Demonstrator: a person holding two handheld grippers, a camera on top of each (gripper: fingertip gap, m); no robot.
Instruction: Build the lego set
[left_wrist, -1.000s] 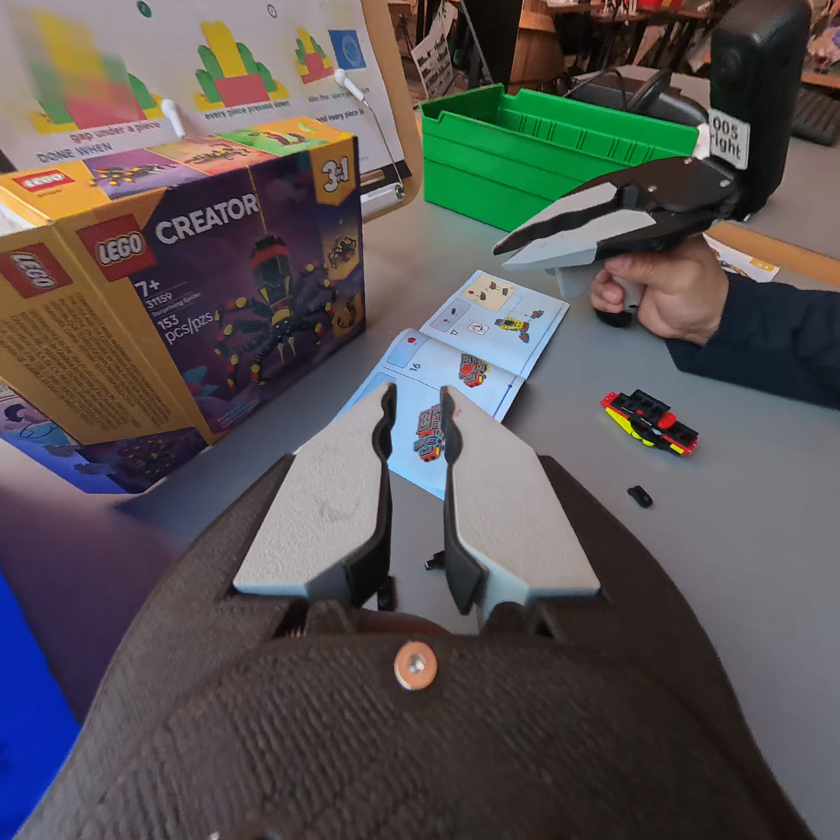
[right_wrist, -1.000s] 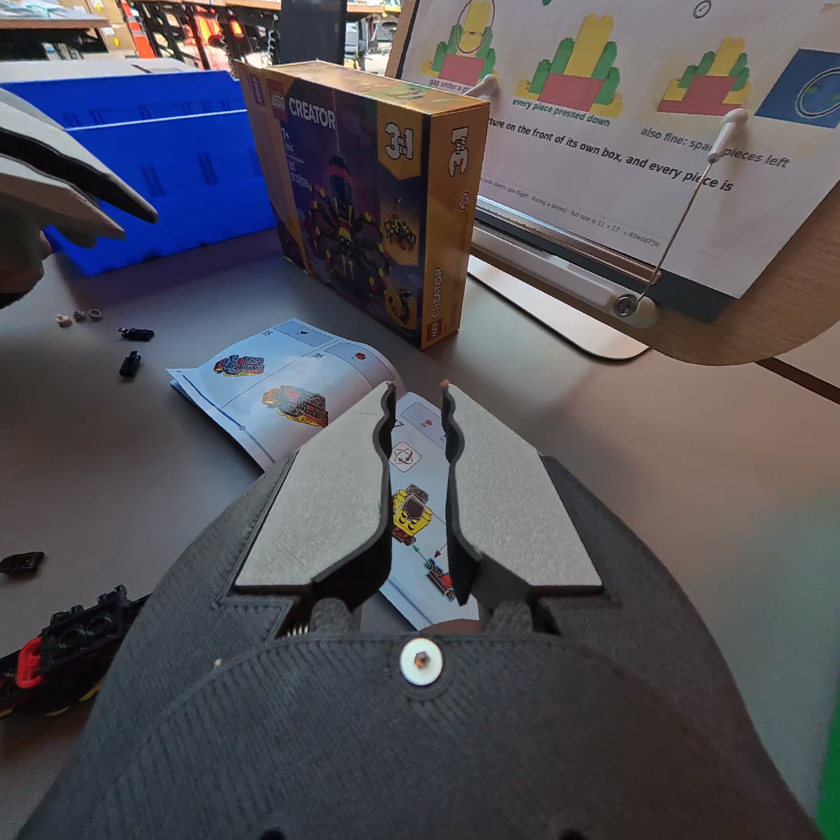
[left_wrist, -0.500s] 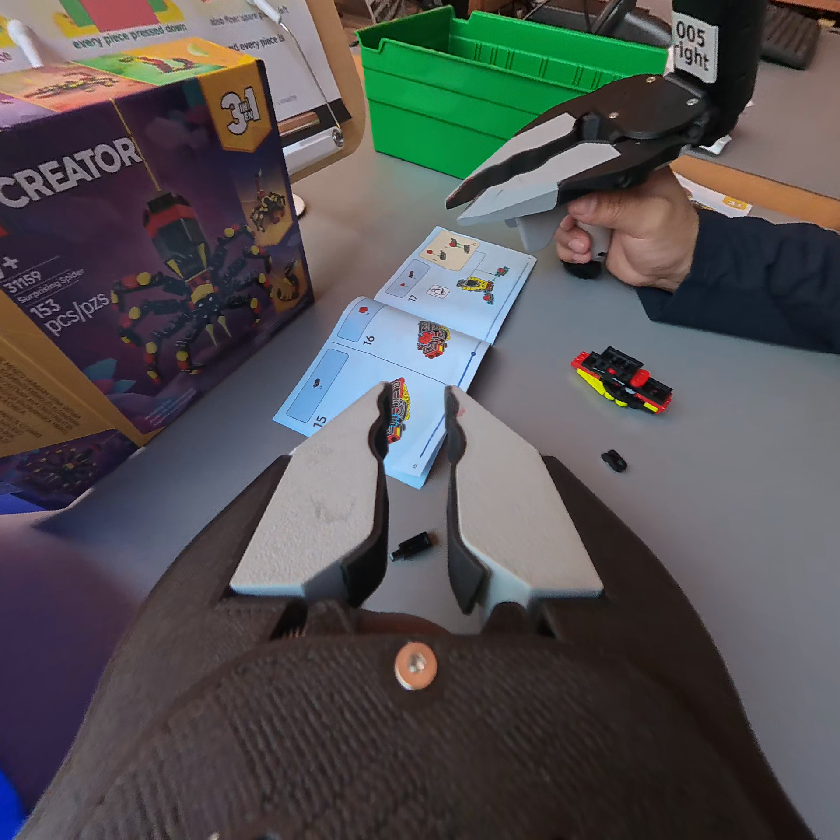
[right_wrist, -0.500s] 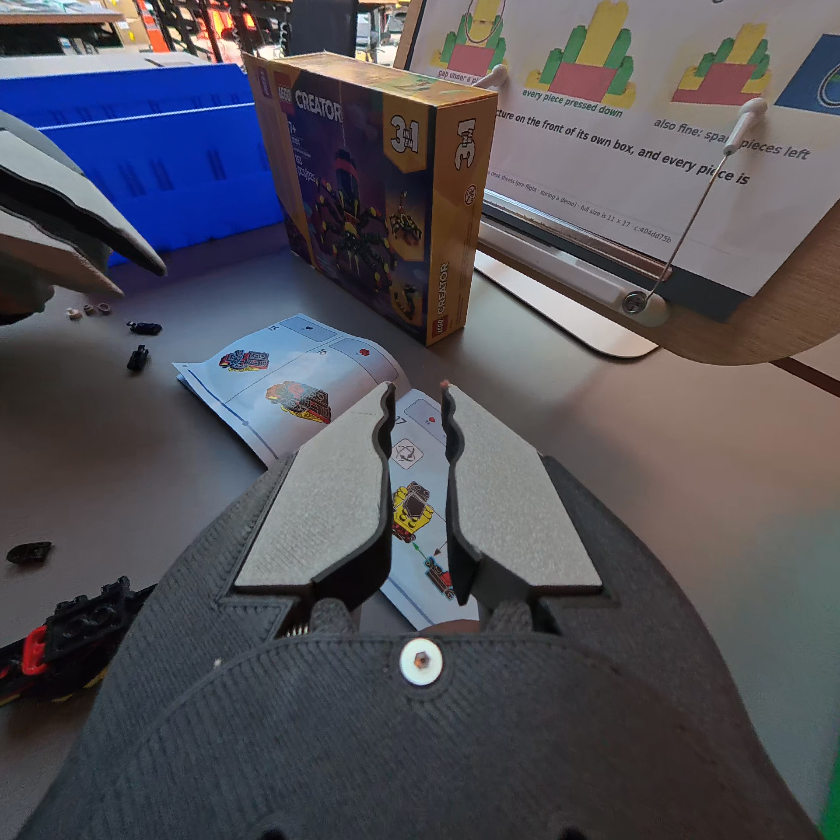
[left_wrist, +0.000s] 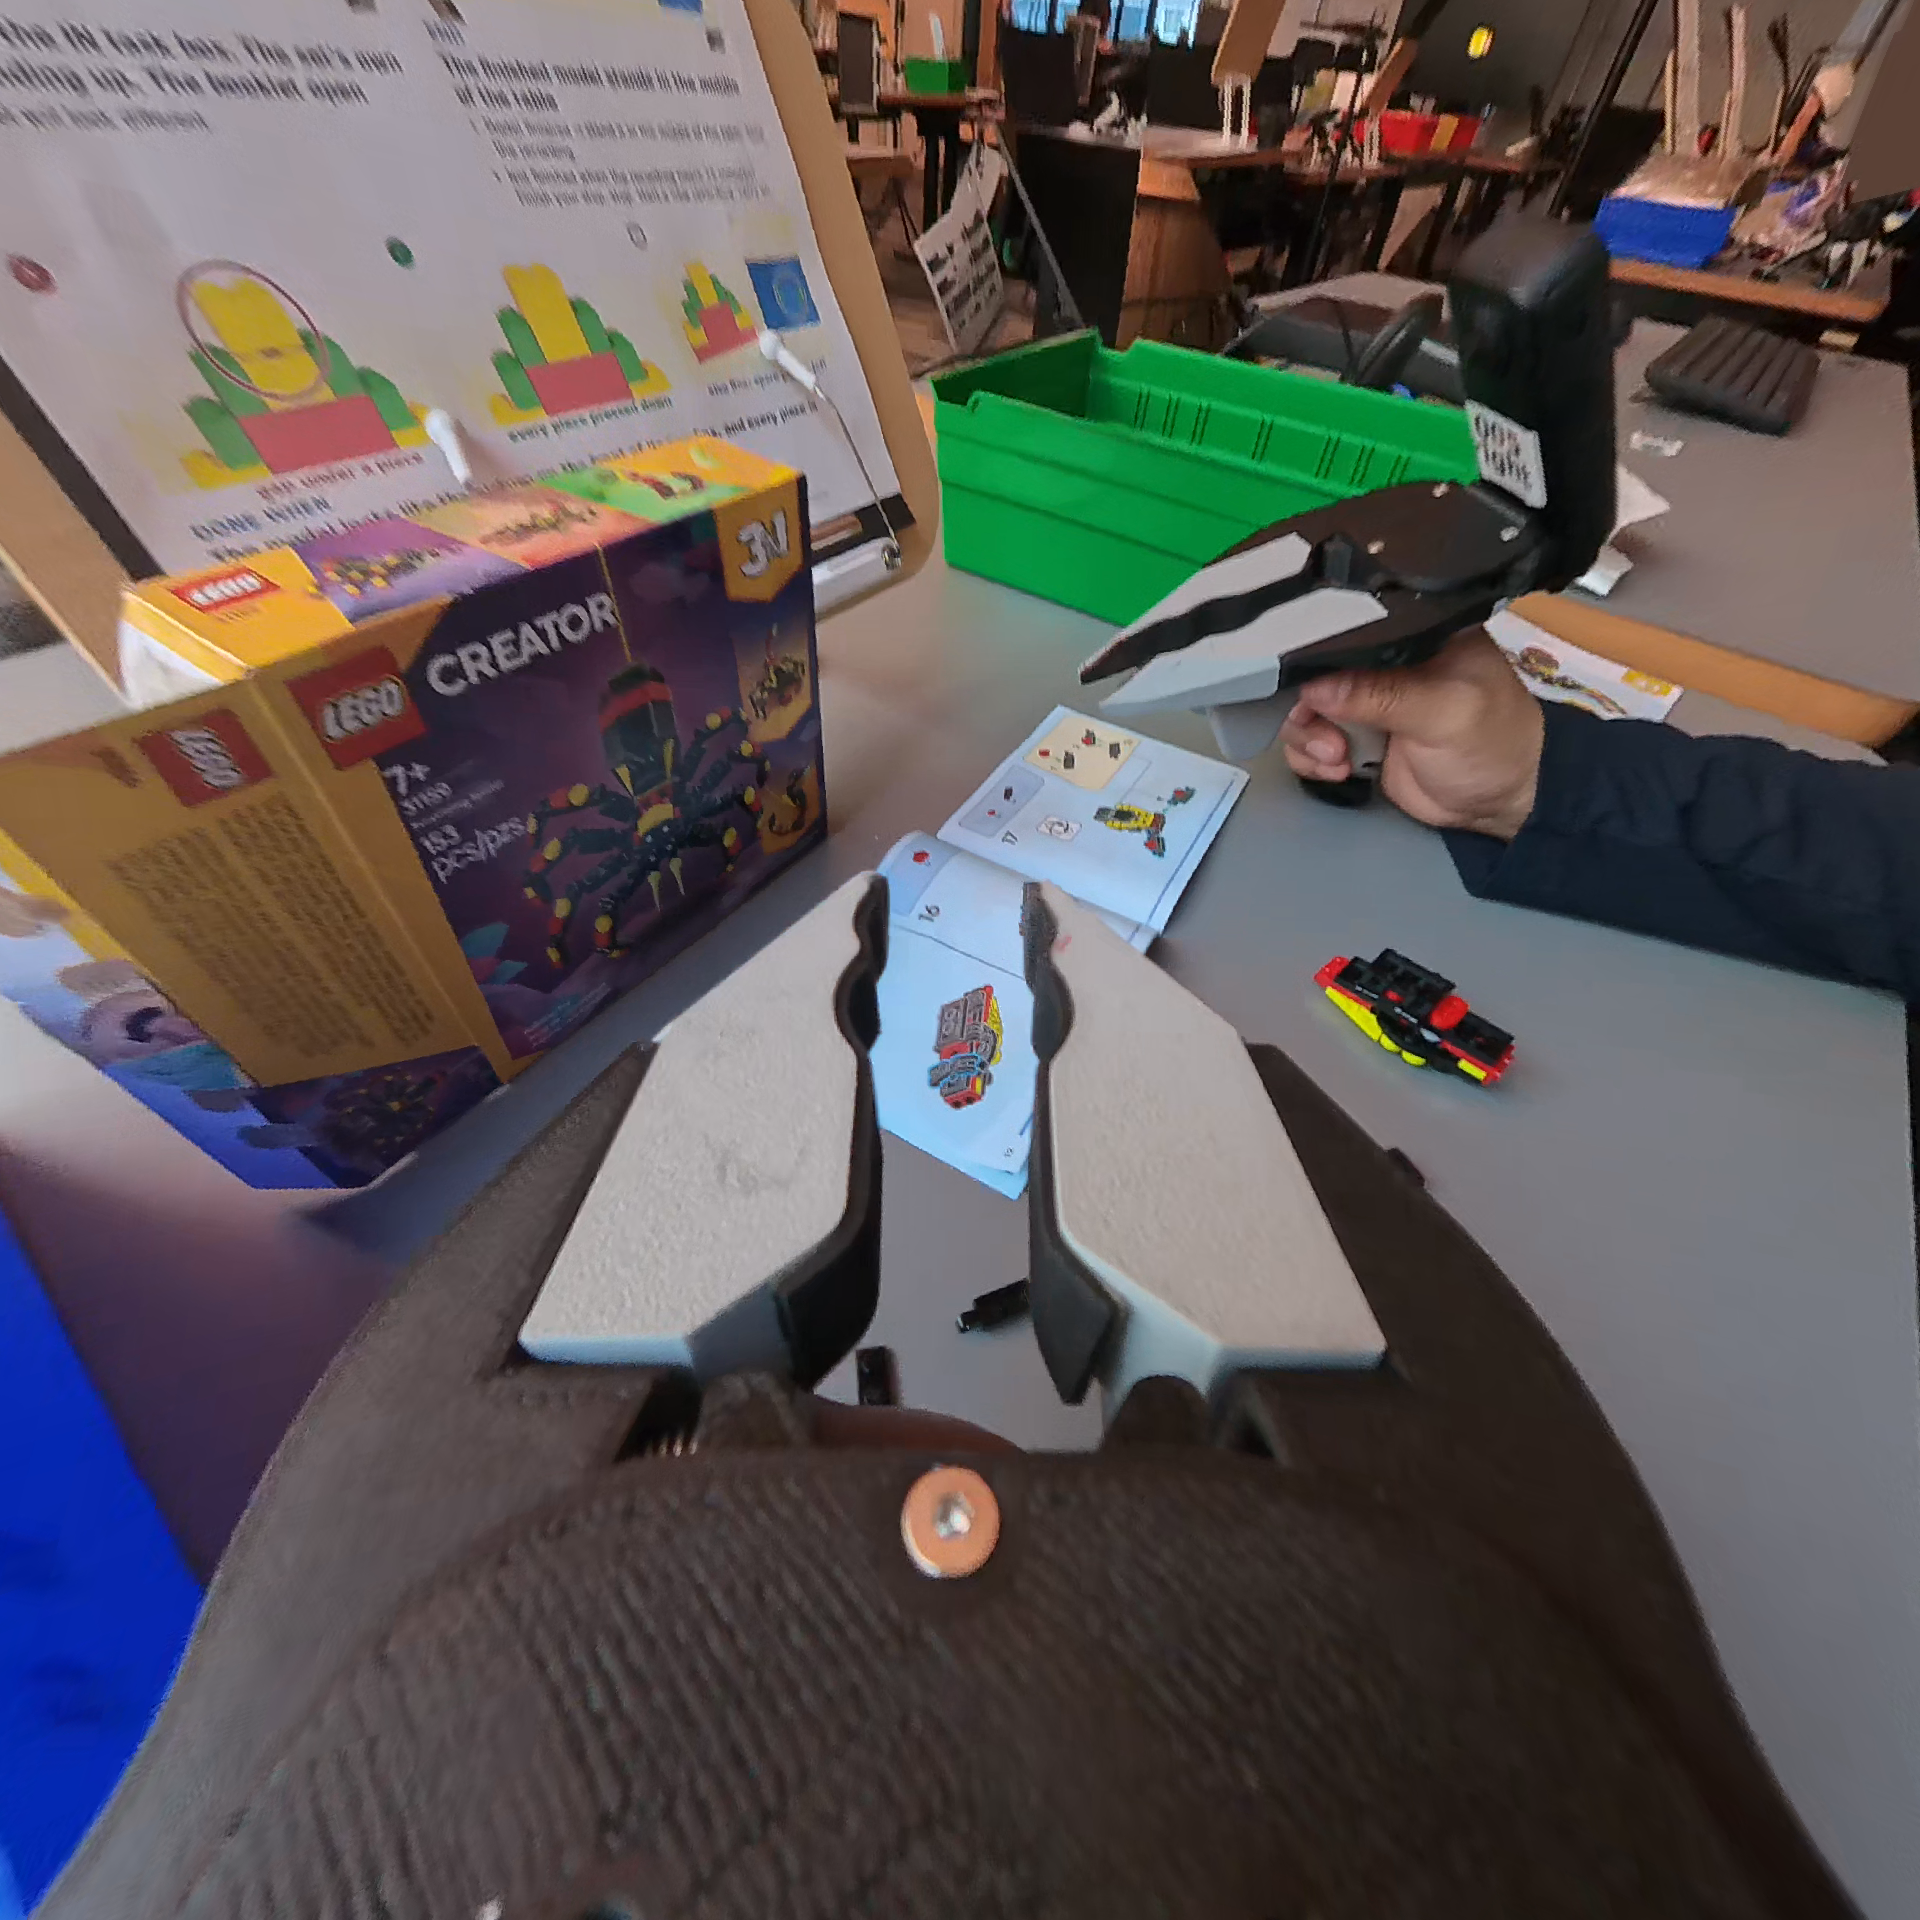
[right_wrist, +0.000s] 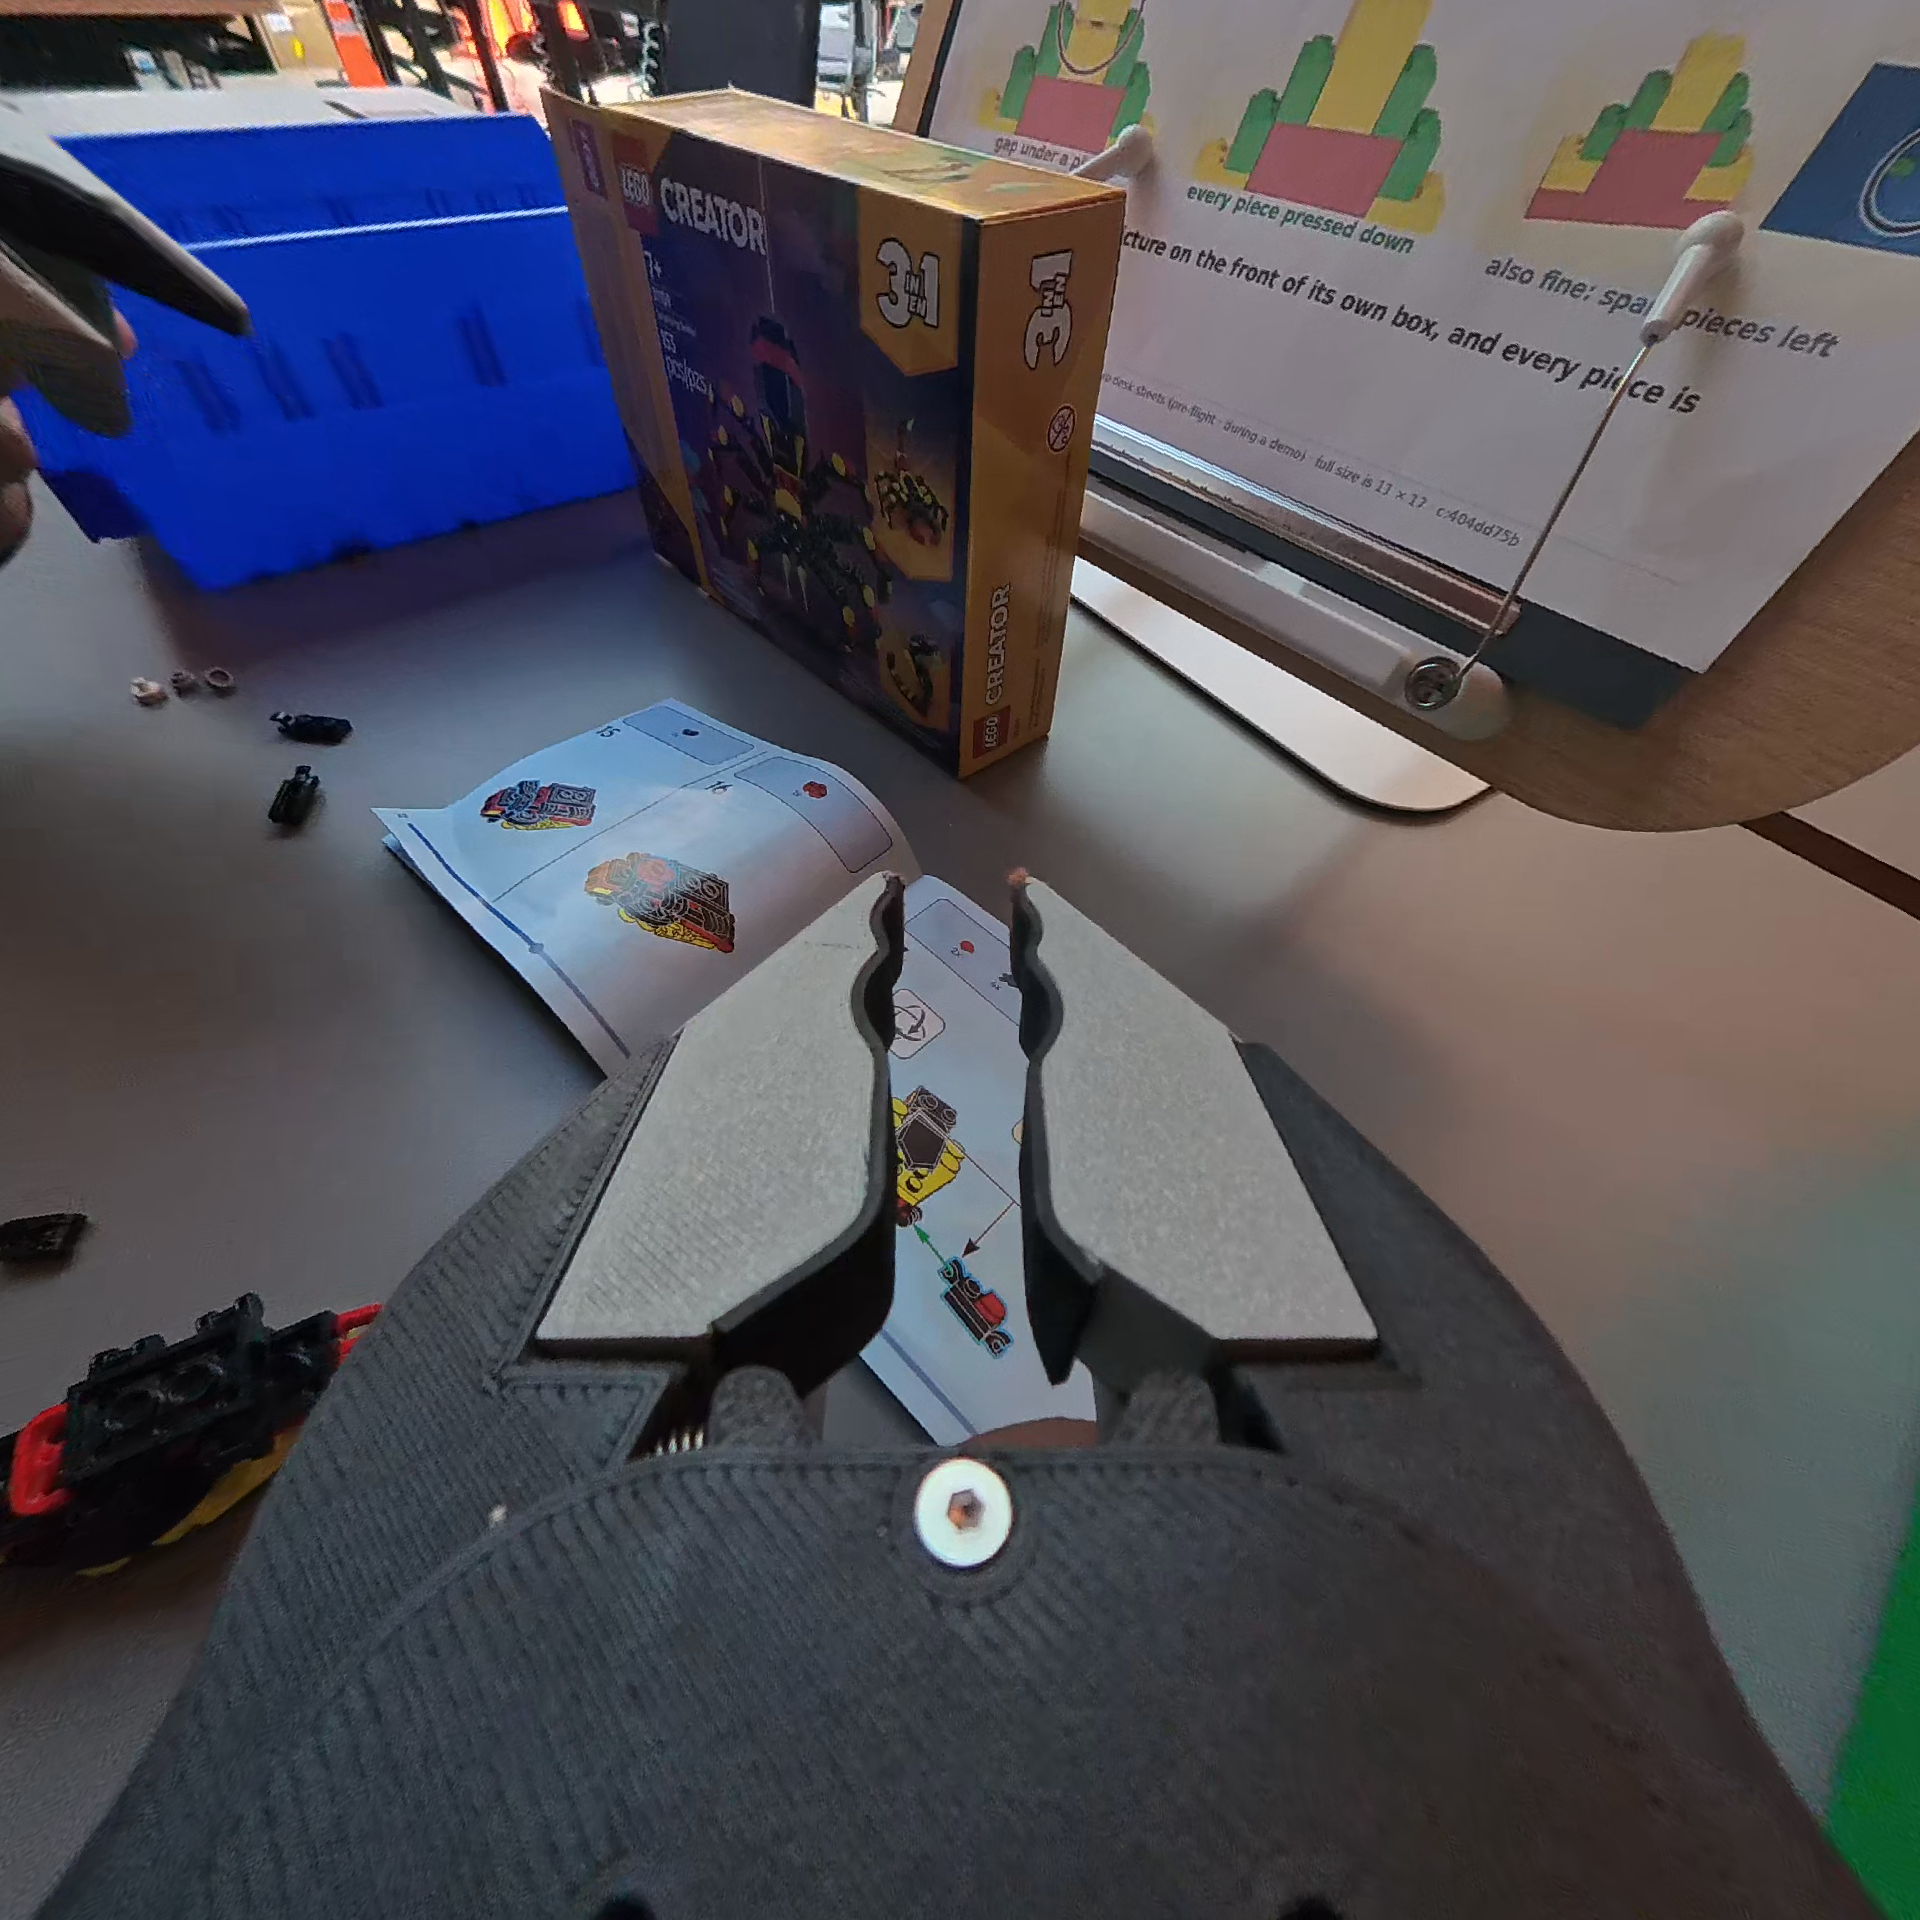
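Note:
My left gripper (left_wrist: 954, 894) is open and empty, hovering over the open instruction booklet (left_wrist: 1091, 821). Two small black pieces (left_wrist: 992, 1306) lie on the table under its fingers. A partly built black, red and yellow model (left_wrist: 1413, 1018) lies to the right of the booklet. My right gripper (right_wrist: 954, 883) is open and empty above the booklet (right_wrist: 644, 862). It also shows in the left wrist view (left_wrist: 1101, 686), held by a hand. The model (right_wrist: 156, 1413) lies at its lower left. Small black pieces (right_wrist: 312, 725) and tiny tan pieces (right_wrist: 182, 683) lie to the left.
The lego box (left_wrist: 520, 790) stands behind the booklet, in front of a wooden board with a printed sheet (right_wrist: 1455, 312). A green bin (left_wrist: 1195, 468) stands at the back right and a blue bin (right_wrist: 343, 343) at the left. One flat black piece (right_wrist: 42, 1236) lies near the model. There is about 20 cm between the tips of the two grippers.
My left gripper dipped toward the table, then rose and tilted back up to about where it was. The right gripper barely moved. Both stayed open and empty.

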